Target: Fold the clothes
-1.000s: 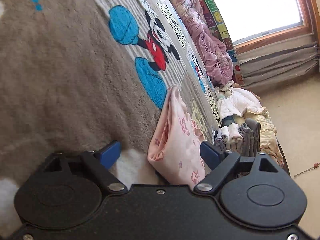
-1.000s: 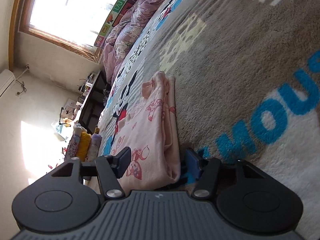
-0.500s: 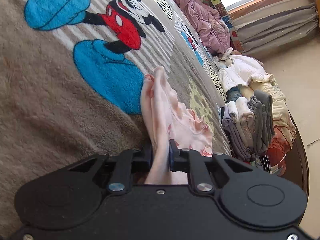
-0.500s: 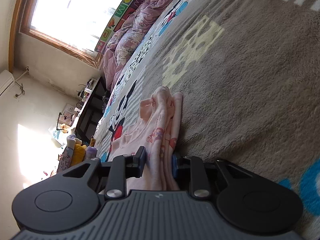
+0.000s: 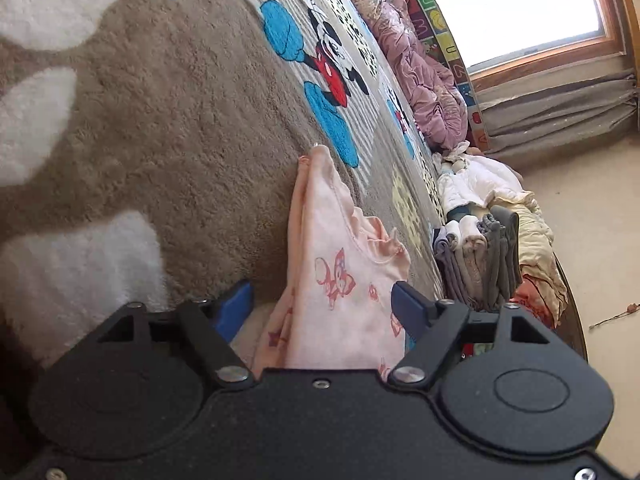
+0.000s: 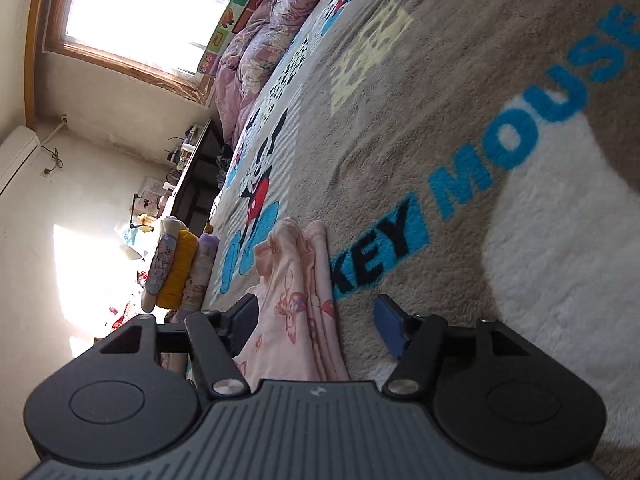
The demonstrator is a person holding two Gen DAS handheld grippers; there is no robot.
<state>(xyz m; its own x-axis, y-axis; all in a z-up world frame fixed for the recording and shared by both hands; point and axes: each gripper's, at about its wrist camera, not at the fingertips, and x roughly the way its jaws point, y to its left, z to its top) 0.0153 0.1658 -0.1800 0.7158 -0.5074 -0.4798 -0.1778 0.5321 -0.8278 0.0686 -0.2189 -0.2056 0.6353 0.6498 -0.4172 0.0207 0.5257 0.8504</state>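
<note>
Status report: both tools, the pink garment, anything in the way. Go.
Left tool and right tool open, jaws just opened. Folded pink garment between both, lying on blanket, not gripped. Nothing in the way.

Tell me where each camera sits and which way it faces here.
Left wrist: behind the left claw, looking down over the blanket toward the window; its open jaws straddle the pink garment, a stack of folded clothes beside it.
Right wrist: behind the right claw, jaws open round the pink garment, facing the window.
Shared: garment, blanket, purple quilt, window.
</note>
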